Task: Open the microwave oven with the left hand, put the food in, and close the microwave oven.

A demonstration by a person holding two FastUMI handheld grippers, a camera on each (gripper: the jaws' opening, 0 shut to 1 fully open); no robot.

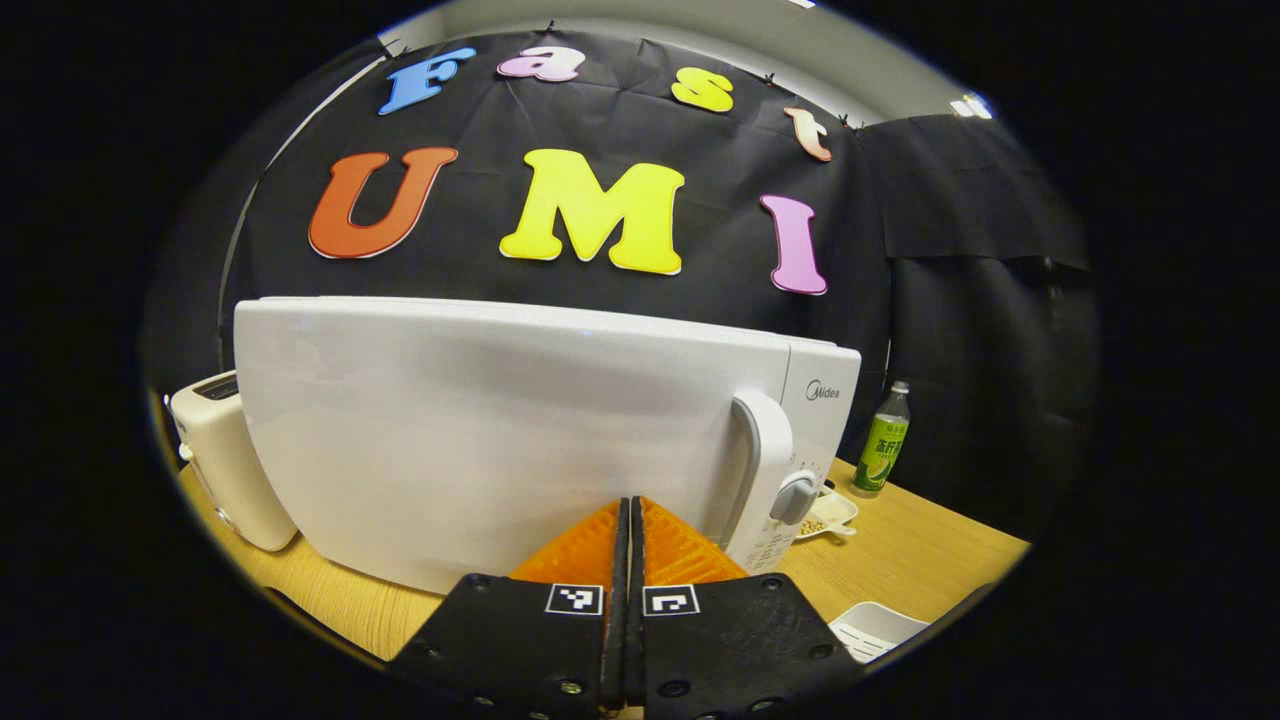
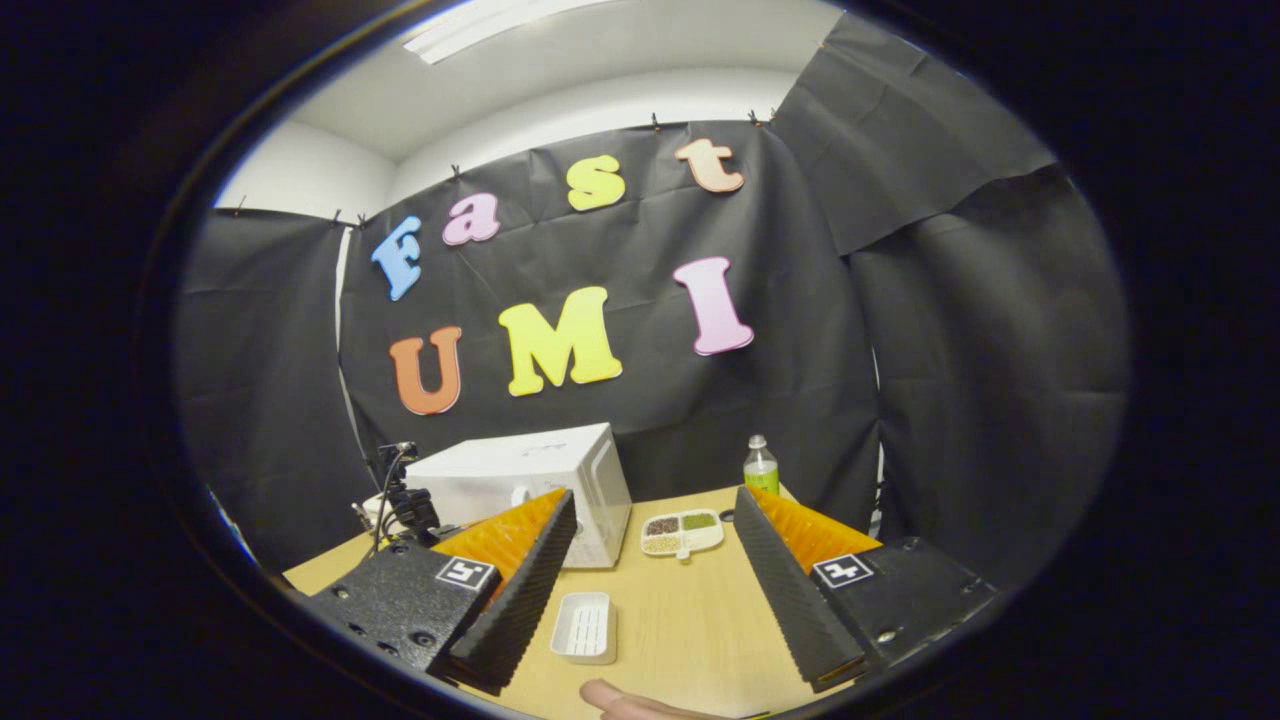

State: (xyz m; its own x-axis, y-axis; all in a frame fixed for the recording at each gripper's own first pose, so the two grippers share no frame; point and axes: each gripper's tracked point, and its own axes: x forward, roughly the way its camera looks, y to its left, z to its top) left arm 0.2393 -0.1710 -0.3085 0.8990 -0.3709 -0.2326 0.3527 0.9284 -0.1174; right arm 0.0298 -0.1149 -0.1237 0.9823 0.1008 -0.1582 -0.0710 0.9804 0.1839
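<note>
Here, the white box-shaped microwave oven (image 1: 520,440) stood shut on the pale wooden surface (image 2: 690,620), close before the left tool (image 1: 628,530), whose fingers were pressed together. The right tool (image 2: 650,560) hung spread, well back. A white divided food tray (image 2: 682,532) lay right of the oven.

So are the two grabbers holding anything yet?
No, nothing is held. The left gripper is shut and empty, close to the microwave oven door. The right gripper is open above the table.
</note>
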